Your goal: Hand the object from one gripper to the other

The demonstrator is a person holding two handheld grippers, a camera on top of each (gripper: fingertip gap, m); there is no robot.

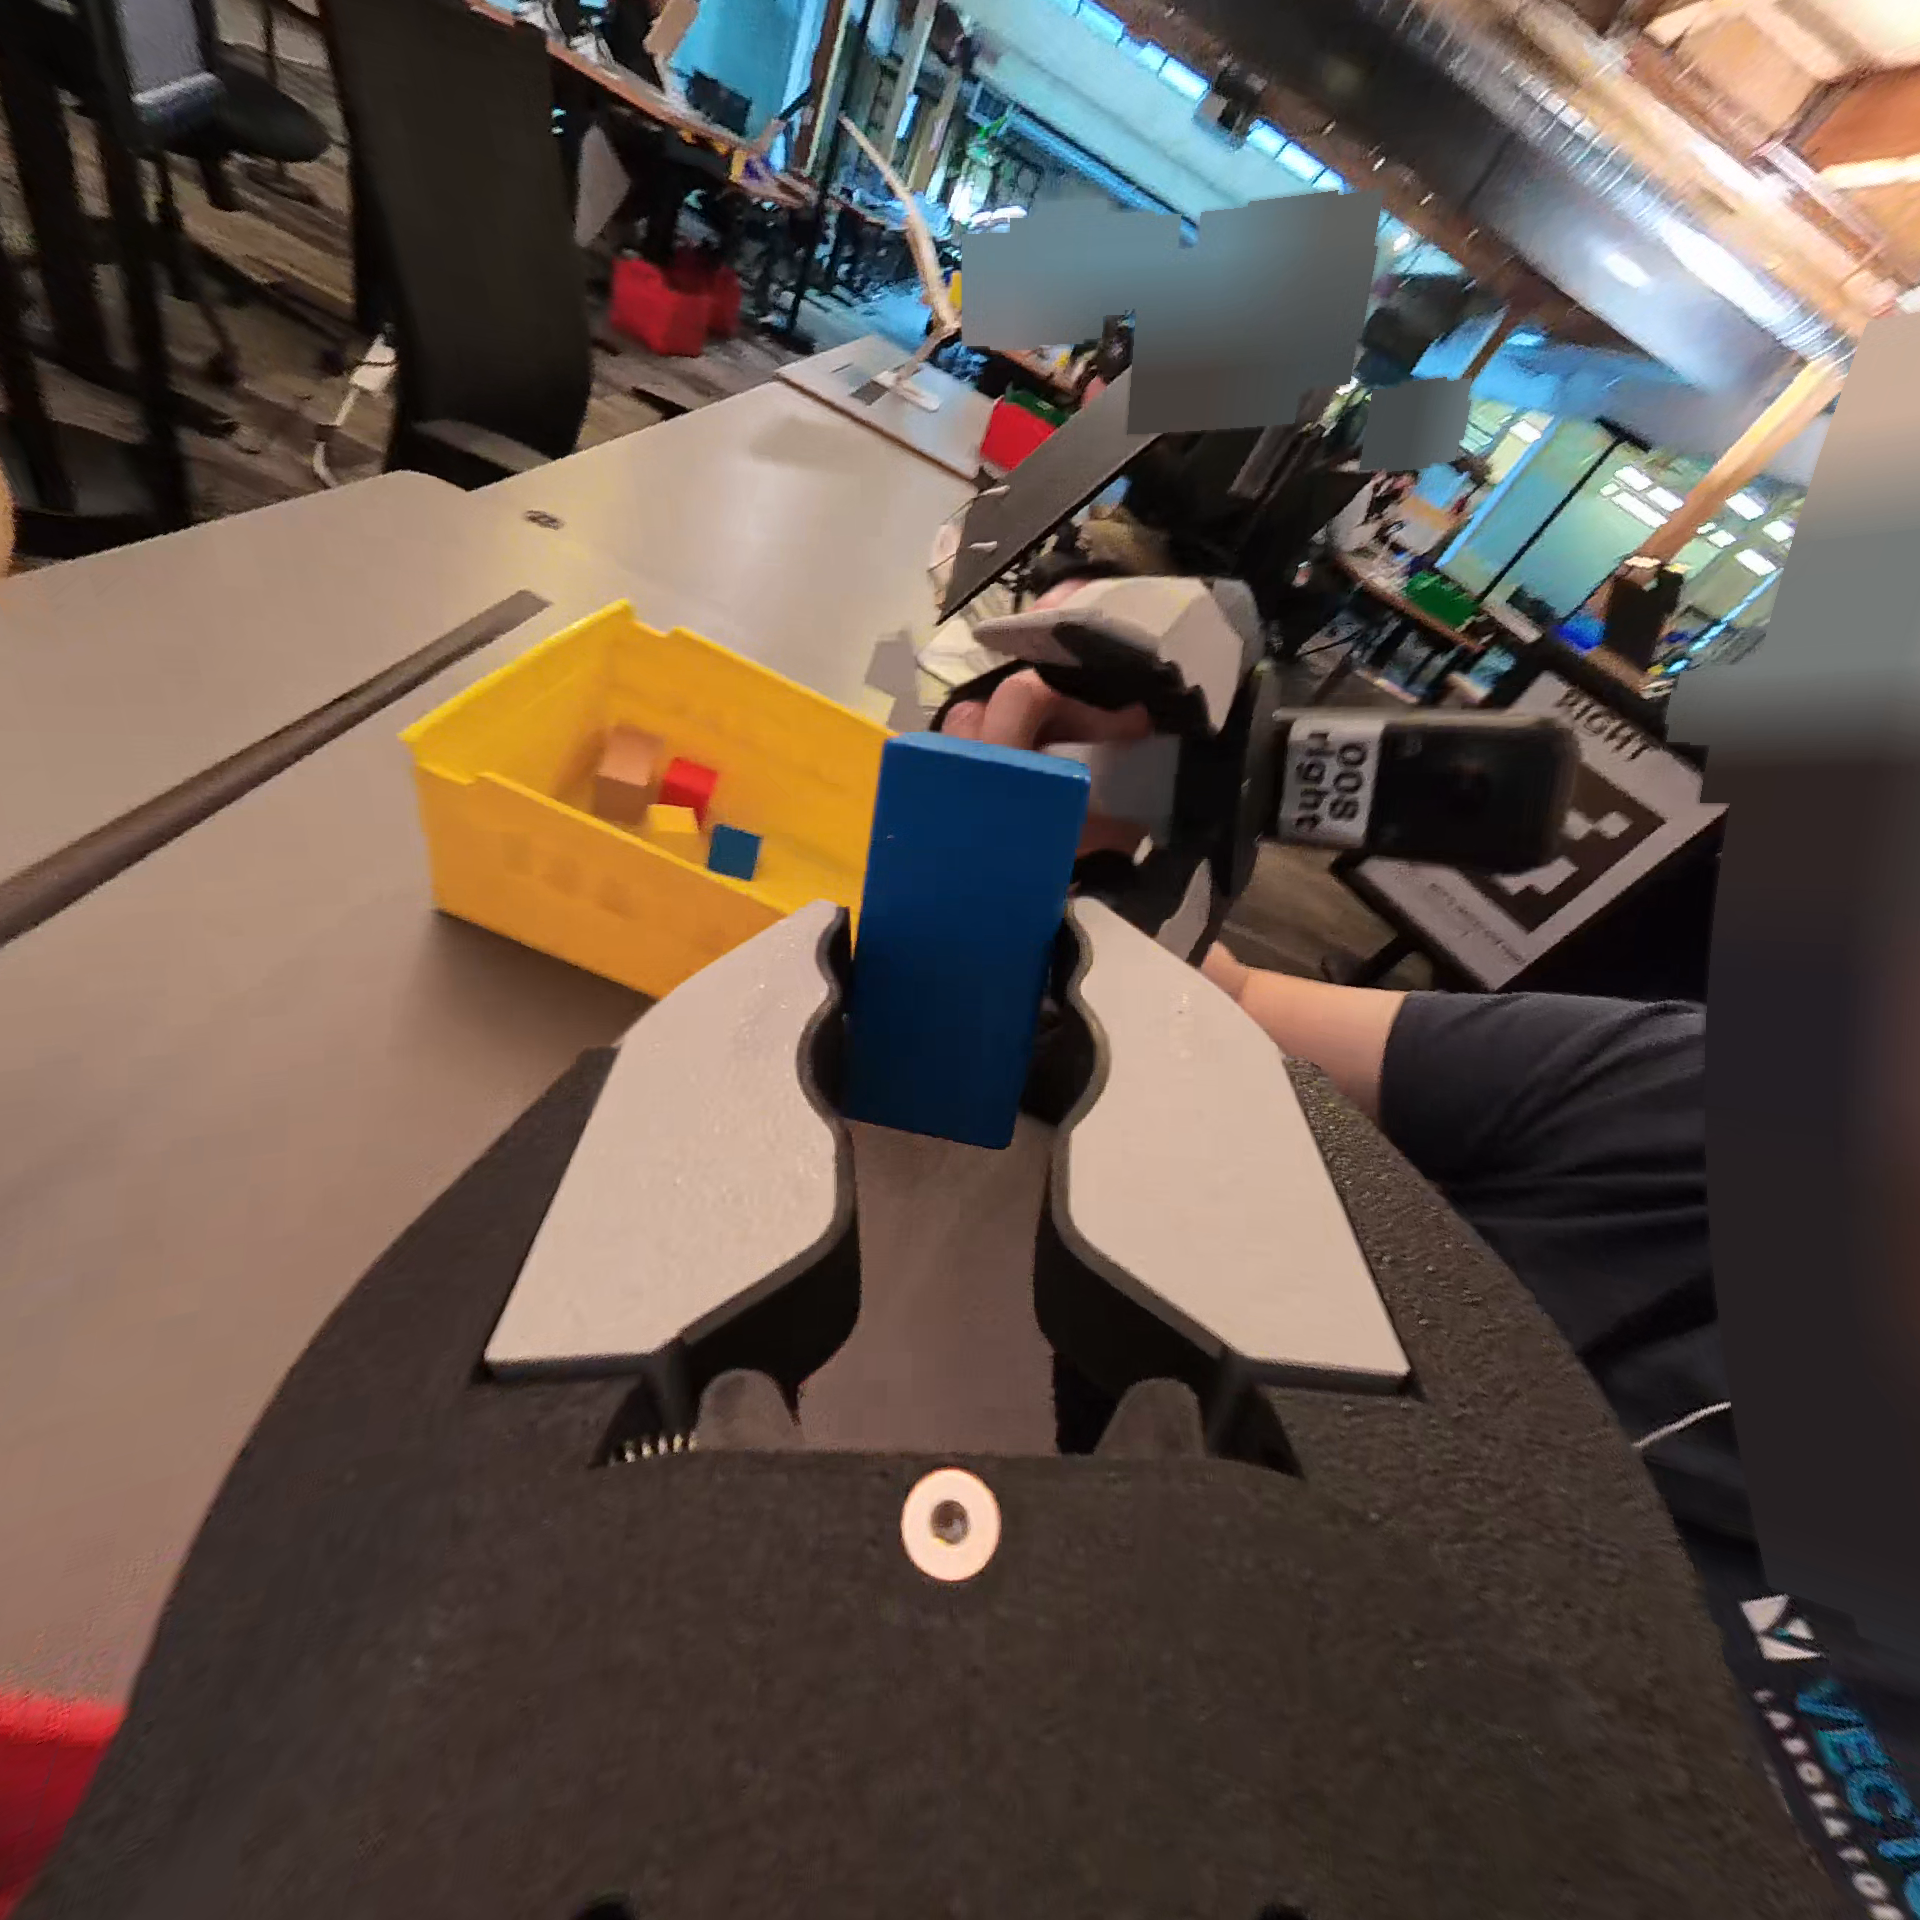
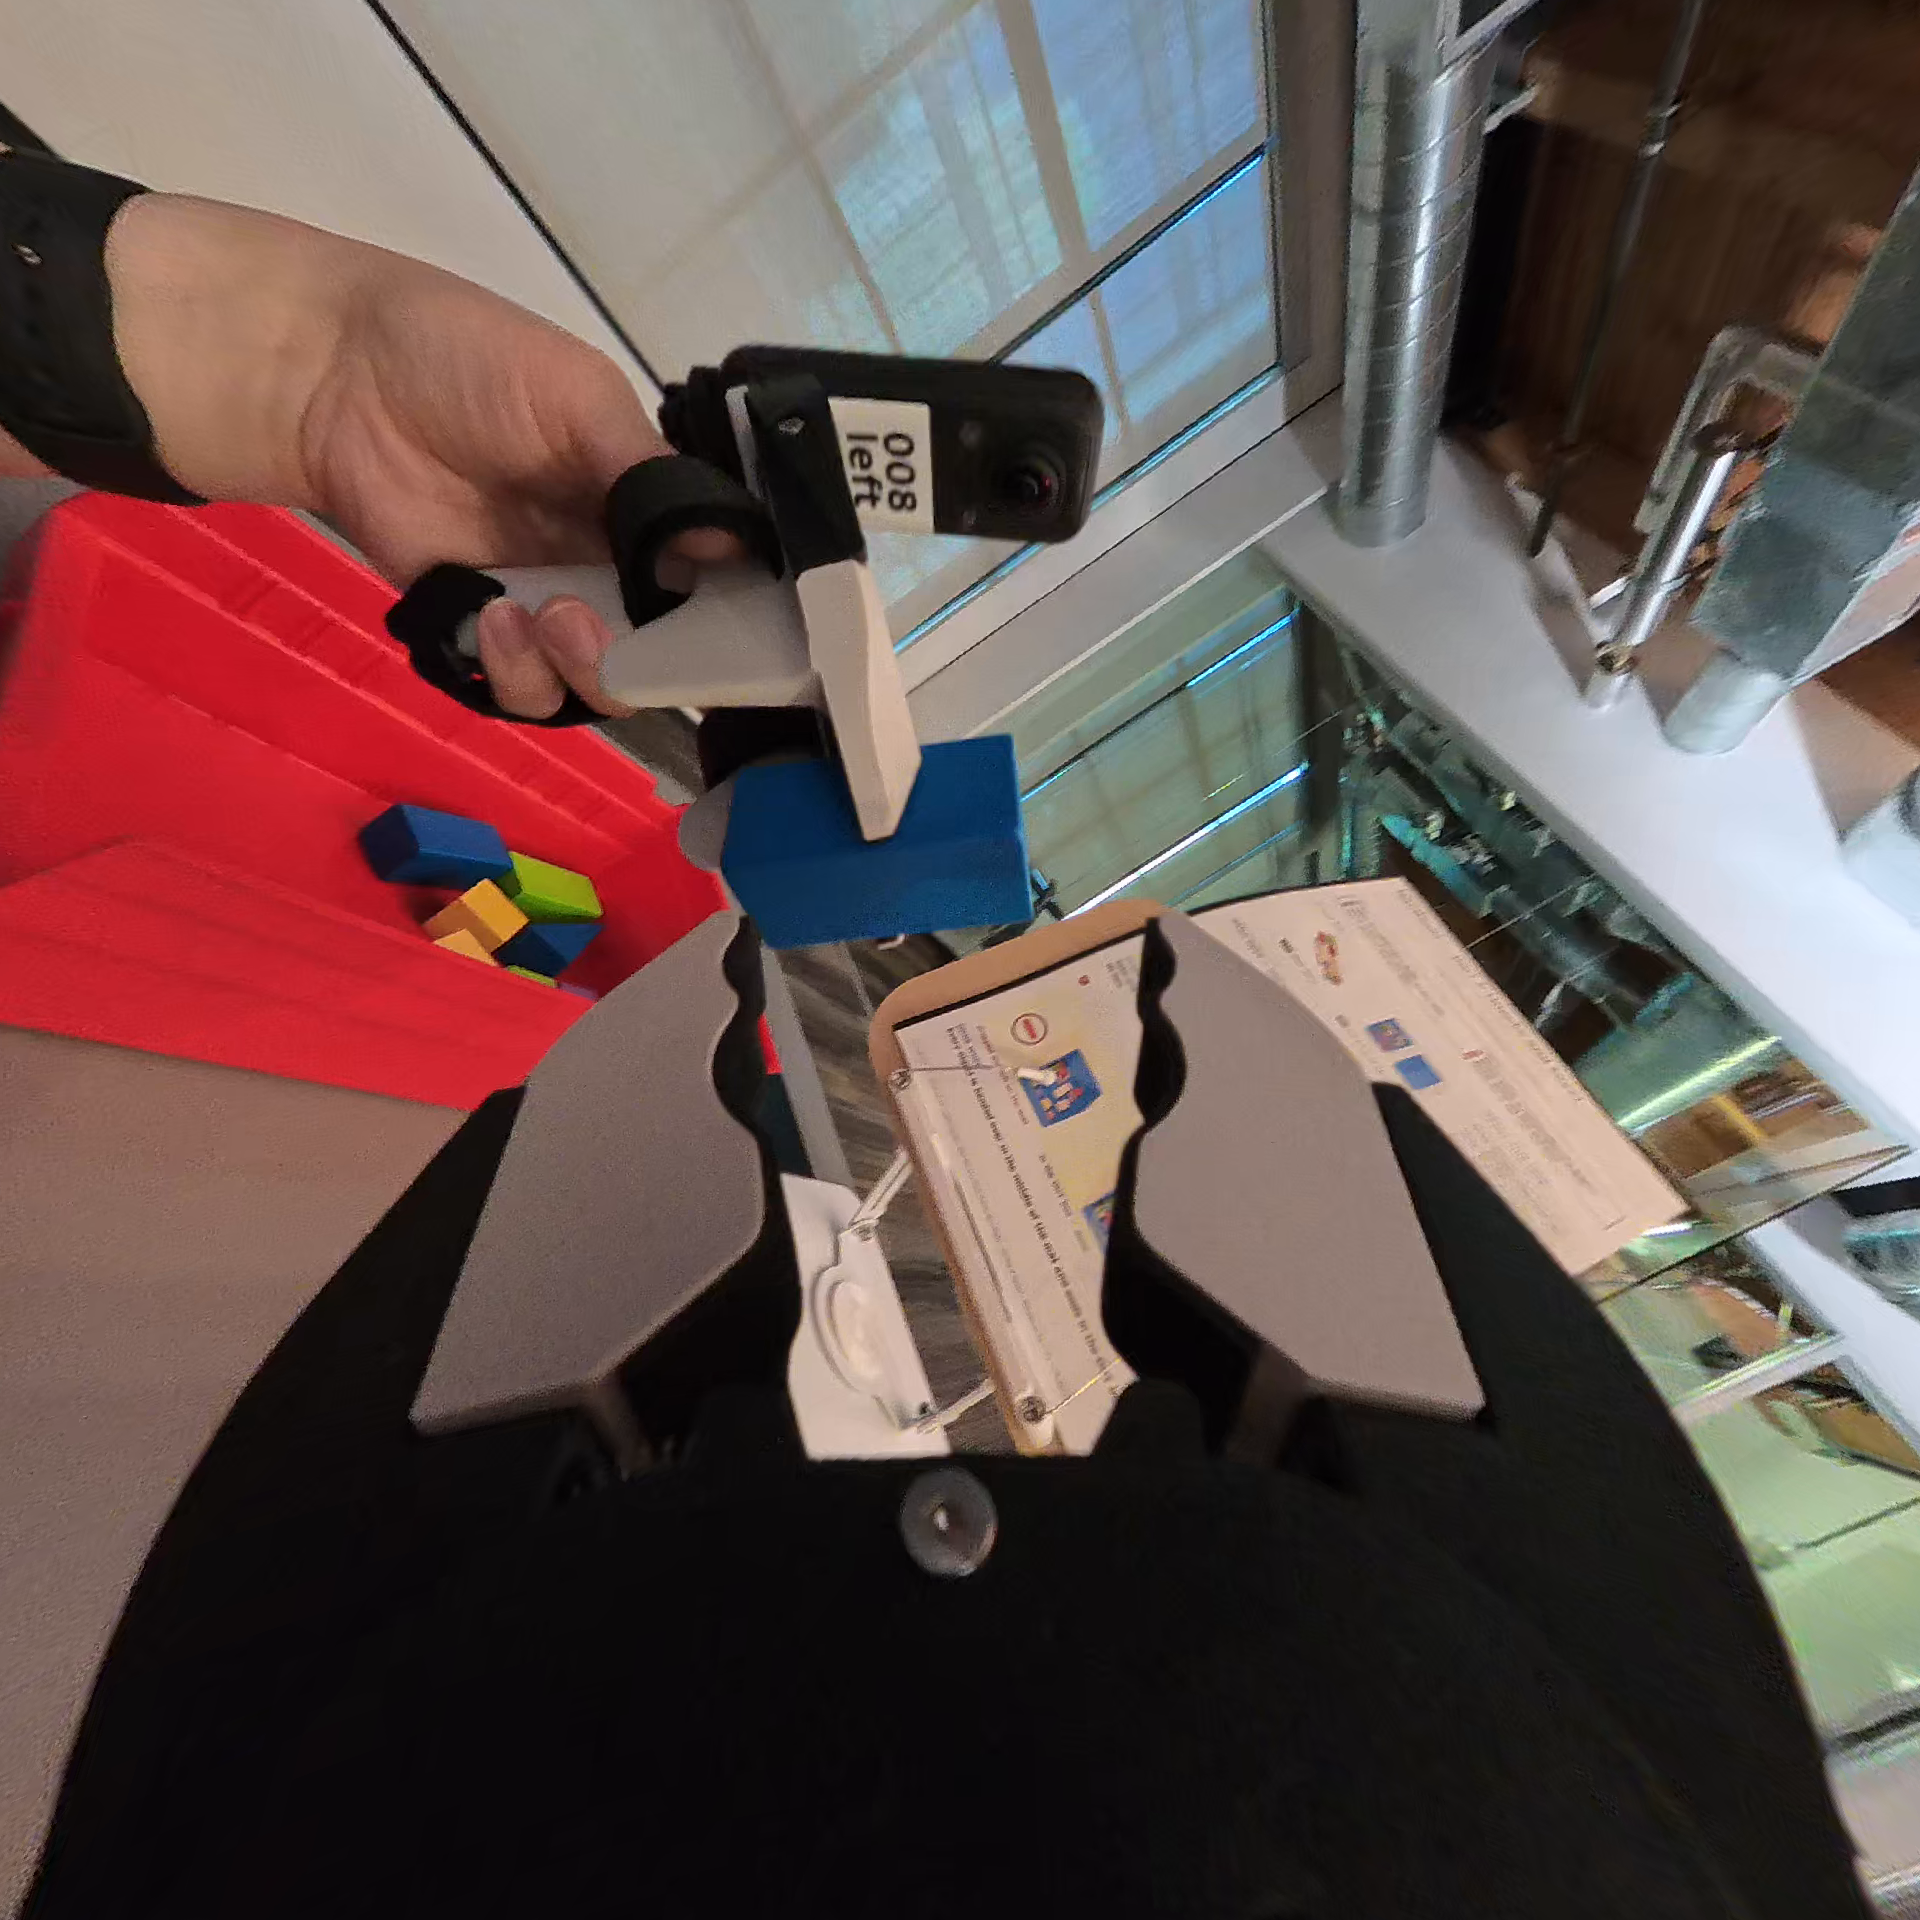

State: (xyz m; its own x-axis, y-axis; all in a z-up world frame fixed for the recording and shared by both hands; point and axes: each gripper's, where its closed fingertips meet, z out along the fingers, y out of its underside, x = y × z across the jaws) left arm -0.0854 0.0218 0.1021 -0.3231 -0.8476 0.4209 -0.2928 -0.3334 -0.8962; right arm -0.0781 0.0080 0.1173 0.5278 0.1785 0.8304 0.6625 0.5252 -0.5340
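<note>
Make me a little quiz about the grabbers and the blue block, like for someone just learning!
1. True or false: the left gripper is clamped on the blue block.
2. The right gripper is: A) open, B) shut on the block, C) out of sight?
3. Fill in: small cubes lie in the ____ bin on the table.

Key: 1 true. 2 A; its fingers stand apart, just short of the block. 3 yellow.

block (image 1: 961, 956) between left tongs (image 1: 951, 935) | bin (image 1: 540, 831) left, on table (image 1: 260, 1039) | right tongs (image 2: 945, 956) beside block
</note>
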